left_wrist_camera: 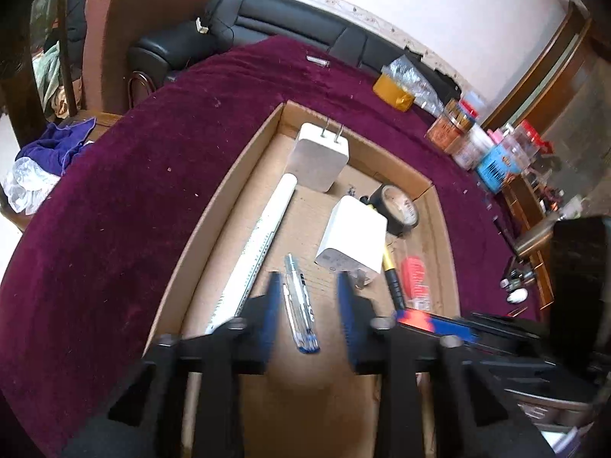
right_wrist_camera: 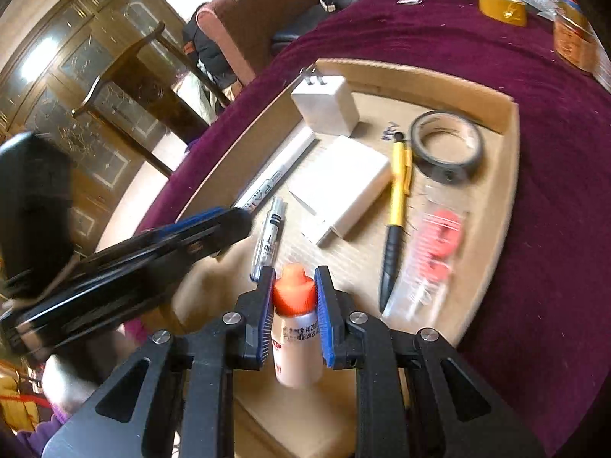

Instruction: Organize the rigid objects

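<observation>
Left wrist view looks down into a shallow cardboard tray on a bench covered in maroon cloth. The left gripper has its fingers released, standing apart on either side of a clear pen that lies flat on the tray floor without the pads touching it. At 11 o'clock from the pen lies a long white marker along the tray's left wall; at 12 o'clock stands a white charger with its prongs up, and at 1 o'clock a second white adapter. A roll of dark tape sits at 2 o'clock near the far corner, with a yellow-and-black pen and a clear packet of red pieces at 3 o'clock.

Right wrist view shows the right gripper with its fingers clenched on a small bottle with an orange cap, held above the near part of the tray. At 10 o'clock the left gripper reaches in over the tray.
</observation>
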Demonstrator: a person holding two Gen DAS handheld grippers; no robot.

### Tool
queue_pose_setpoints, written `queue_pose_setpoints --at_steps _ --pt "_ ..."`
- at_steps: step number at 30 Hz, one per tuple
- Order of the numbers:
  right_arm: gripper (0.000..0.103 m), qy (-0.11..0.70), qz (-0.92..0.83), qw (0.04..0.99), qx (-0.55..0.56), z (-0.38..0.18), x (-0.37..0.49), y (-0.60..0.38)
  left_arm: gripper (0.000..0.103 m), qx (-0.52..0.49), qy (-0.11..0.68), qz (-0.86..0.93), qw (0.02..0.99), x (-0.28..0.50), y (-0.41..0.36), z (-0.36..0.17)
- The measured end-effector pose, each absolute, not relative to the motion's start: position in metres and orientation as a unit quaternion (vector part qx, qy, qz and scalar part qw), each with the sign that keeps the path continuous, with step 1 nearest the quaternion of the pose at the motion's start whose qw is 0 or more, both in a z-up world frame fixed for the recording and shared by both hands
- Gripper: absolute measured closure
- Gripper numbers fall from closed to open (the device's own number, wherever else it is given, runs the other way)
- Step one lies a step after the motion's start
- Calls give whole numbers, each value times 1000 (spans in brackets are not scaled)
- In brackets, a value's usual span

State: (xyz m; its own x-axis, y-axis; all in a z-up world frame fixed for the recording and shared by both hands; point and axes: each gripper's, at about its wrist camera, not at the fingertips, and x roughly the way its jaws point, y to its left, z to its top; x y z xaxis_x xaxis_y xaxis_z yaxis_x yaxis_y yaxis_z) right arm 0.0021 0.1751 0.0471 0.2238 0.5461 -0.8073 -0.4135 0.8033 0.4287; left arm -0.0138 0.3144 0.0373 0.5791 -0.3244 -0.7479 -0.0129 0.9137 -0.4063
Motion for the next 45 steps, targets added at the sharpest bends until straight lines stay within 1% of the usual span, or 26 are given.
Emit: queue_pose_setpoints --at_steps 4,6,7,13,16,20,22,24,26,28,29,30,31,33,34,38,45 --pt "84 554 302 773 63 38 12 186 60 -189 418 -86 884 -32 321 56" --pt "84 555 305 771 62 36 14 189 50 -198 405 -83 889 -41 327 63" --pt "84 555 308 770 59 38 13 190 49 -202 398 -79 891 -45 330 66" --pt "83 518 311 795 55 64 3 172 49 -233 385 -66 890 -57 341 71" --pt "77 495 310 810 51 83 -7 144 49 -238 385 -66 889 -61 336 73" --pt "61 455 275 846 51 107 -20 96 48 -228 382 -79 892 -69 321 82" --pt "61 429 248 868 40 117 -32 68 48 -221 380 -92 893 -74 308 88" --pt "61 397 211 893 20 129 -43 41 40 -213 377 -110 894 -80 291 94" --pt "59 354 156 922 -7 141 -60 8 38 -205 374 -125 896 -85 275 98" --pt "44 310 94 945 -41 151 -77 -23 38 -189 373 -143 897 -89 256 102" --pt "29 289 62 954 -57 154 -84 -38 38 -181 374 -152 897 -90 245 104" --pt "15 271 36 959 -71 155 -91 -53 38 -176 376 -159 896 -91 238 105" --pt "15 264 19 961 -79 155 -94 -67 38 -168 380 -170 894 -92 226 106" --pt "15 290 -10 954 -78 148 -92 -95 38 -159 384 -180 892 -96 210 108" --pt "15 321 -19 945 -61 142 -89 -113 38 -153 387 -188 890 -98 200 108" --pt "15 391 -21 919 43 120 -82 -171 38 -137 399 -208 883 -108 170 105" --pt "15 431 -29 892 134 91 -67 -204 38 -118 430 -226 866 -117 134 92"
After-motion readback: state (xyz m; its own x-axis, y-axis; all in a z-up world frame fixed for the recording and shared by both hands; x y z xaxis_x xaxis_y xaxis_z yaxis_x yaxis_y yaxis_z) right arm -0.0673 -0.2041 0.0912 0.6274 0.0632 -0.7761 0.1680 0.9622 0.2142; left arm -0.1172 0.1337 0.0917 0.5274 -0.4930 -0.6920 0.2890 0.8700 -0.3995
